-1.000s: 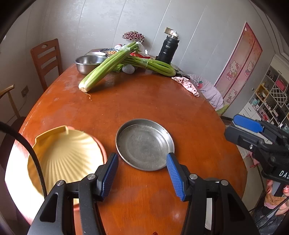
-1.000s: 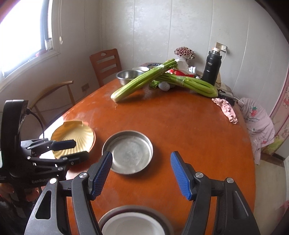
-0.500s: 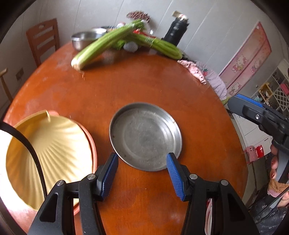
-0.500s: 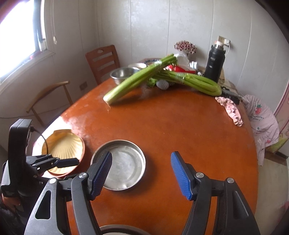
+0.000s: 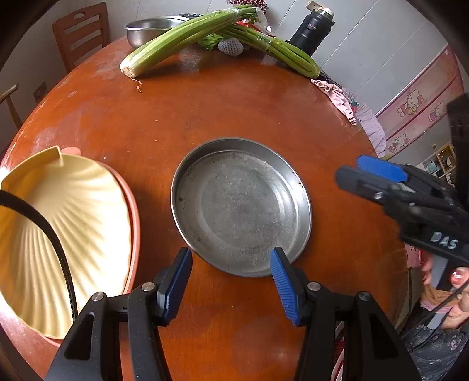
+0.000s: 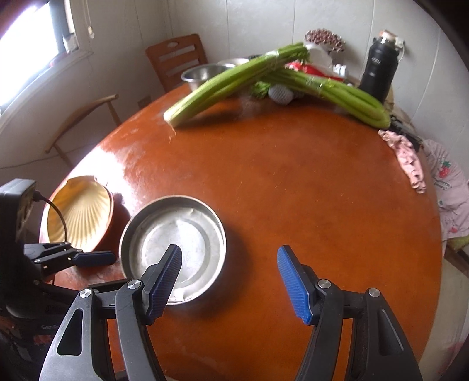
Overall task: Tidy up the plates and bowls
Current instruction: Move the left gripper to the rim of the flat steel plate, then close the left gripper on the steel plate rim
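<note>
A round steel plate (image 5: 240, 205) (image 6: 176, 243) lies on the brown round table (image 5: 234, 111). Left of it sits a cream shell-shaped plate (image 5: 58, 234) (image 6: 77, 214) stacked on a salmon-coloured plate (image 5: 132, 205). My left gripper (image 5: 231, 269) hovers open over the steel plate's near rim, nothing between its blue pads. My right gripper (image 6: 228, 269) is open over the steel plate's right edge, its left pad above the plate. In the left wrist view the right gripper (image 5: 381, 175) shows at the right; in the right wrist view the left gripper (image 6: 88, 258) shows at the left.
Two celery bunches (image 5: 187, 38) (image 6: 234, 82), a steel bowl (image 5: 149, 27) (image 6: 202, 74), a black flask (image 5: 312, 29) (image 6: 378, 70) and a pink cloth (image 5: 337, 96) (image 6: 407, 158) lie at the table's far side. Wooden chairs (image 6: 176, 61) stand behind. A person's hand (image 5: 451, 281) shows at right.
Both grippers have come down and closer to the steel plate. The right one swung toward the plate's right side, and a white dish near its base has left the view.
</note>
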A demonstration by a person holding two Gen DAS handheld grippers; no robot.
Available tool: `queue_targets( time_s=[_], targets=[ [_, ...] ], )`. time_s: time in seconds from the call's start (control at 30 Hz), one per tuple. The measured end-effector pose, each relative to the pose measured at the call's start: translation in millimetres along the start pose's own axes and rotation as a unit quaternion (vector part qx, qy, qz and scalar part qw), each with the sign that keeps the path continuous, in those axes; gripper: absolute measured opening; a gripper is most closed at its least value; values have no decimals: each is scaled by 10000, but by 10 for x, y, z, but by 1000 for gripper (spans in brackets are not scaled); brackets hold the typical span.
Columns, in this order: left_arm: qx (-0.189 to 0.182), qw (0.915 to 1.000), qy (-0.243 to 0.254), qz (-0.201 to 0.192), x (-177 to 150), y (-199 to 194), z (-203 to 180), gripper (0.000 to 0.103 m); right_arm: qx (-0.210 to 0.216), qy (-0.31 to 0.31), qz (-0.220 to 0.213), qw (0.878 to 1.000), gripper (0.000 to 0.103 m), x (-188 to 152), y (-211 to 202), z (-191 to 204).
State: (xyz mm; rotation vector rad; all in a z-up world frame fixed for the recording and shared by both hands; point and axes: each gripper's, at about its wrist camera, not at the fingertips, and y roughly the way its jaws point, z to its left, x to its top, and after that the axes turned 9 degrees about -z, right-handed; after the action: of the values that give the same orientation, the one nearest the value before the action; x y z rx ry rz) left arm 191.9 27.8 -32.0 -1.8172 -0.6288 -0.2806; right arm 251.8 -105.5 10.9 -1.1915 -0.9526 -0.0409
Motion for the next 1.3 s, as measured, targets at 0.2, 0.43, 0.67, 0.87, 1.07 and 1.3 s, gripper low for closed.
queue_targets(
  time_s=[0.2, 0.43, 0.67, 0.87, 1.07, 1.3],
  targets=[
    [164, 9998, -49, 75, 4, 92, -12, 55, 254, 32, 182, 9995, 69, -12, 263, -100],
    [230, 9994, -121, 208, 15, 205, -5, 55, 355, -189, 445, 9982, 59, -43, 527, -29],
    [292, 9993, -165, 168, 36, 249, 18, 55, 415, -207, 603, 9971, 56, -93, 675, -8],
    [167, 9996, -208, 52, 45, 262, 52, 55, 644, -252, 718, 9950, 52, -132, 742, 50],
    [47, 9998, -162, -139, 70, 183, 48, 55, 502, -243, 628, 9965, 51, -113, 659, 79],
    [76, 9989, 48, -464, 95, -27, -37, 55, 530, -138, 425, 9976, 51, -44, 430, 85]
  ],
)
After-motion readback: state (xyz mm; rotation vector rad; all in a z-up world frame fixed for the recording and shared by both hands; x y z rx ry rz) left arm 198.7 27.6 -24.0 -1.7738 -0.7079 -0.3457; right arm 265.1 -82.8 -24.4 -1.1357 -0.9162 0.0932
